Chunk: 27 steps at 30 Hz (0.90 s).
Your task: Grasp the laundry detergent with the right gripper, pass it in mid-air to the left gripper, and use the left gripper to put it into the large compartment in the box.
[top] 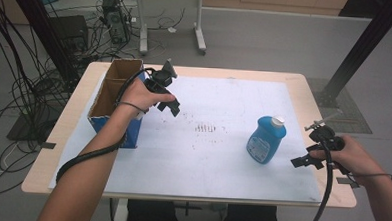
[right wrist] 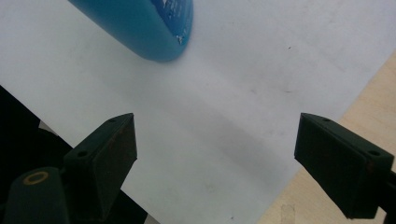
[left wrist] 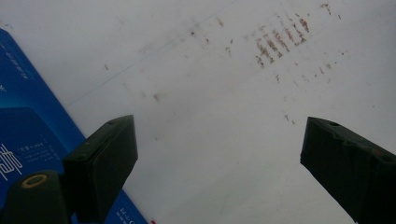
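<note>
A blue bottle [top: 266, 139] with a white cap stands on the white sheet [top: 217, 156] right of centre; its rounded base [right wrist: 154, 28] shows at the top of the right gripper view. My right gripper [top: 302, 161] hovers open to the right of the bottle, near the sheet's right edge, nothing between its jaws [right wrist: 212, 154]. An open cardboard box [top: 115, 99] with blue sides stands at the table's left. My left gripper [top: 168, 107] is held open just right of the box, above the sheet, with nothing in it [left wrist: 219, 158]; the box's blue side [left wrist: 28, 140] shows at its left.
The white sheet covers most of a light wooden table [top: 311, 110]. Brownish smudges [top: 206, 127] mark the sheet's middle. Cables, a computer case [top: 115, 23] and a desk's legs [top: 199, 38] lie on the floor beyond the table. A black post [top: 359, 47] rises at the back right.
</note>
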### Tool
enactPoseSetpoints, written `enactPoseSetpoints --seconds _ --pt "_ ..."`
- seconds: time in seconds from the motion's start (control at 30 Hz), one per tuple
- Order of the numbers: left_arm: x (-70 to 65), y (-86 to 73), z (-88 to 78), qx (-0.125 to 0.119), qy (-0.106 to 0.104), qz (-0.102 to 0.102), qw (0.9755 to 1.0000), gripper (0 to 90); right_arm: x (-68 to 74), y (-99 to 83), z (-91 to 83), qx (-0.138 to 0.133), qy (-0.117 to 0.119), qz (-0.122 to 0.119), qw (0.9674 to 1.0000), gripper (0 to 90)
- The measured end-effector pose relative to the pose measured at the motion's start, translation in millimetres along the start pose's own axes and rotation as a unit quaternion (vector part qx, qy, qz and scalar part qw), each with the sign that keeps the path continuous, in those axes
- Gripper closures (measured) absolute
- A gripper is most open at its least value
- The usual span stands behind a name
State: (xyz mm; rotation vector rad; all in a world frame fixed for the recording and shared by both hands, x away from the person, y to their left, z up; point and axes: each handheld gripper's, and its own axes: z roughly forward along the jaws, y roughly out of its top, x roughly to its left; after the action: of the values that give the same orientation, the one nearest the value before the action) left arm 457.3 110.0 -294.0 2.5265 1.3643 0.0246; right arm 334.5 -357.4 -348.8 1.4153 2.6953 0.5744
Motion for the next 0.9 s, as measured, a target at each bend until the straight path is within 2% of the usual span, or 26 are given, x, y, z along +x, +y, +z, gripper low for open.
enactPoseSetpoints --seconds 0.27,0.73,0.87,0.9 --pt "-5.2 -0.7 1.6 0.003 -0.003 0.007 1.0 11.2 7.8 -3.6 2.4 -0.023 0.012 -0.013 0.9996 12.6" --pt "-12.0 -0.2 0.8 0.002 -0.006 0.016 0.9999 10.8 19.0 -8.2 11.5 -0.045 0.032 -0.032 0.998 11.4" --pt "-12.7 -0.7 1.0 0.001 -0.007 0.017 0.9998 10.7 21.0 -9.7 14.5 -0.049 0.031 -0.036 0.9977 11.5" --pt "-13.1 -1.0 0.9 -0.001 -0.009 0.016 0.9998 10.7 22.3 -11.2 16.2 -0.059 0.03 -0.042 0.9969 11.6"
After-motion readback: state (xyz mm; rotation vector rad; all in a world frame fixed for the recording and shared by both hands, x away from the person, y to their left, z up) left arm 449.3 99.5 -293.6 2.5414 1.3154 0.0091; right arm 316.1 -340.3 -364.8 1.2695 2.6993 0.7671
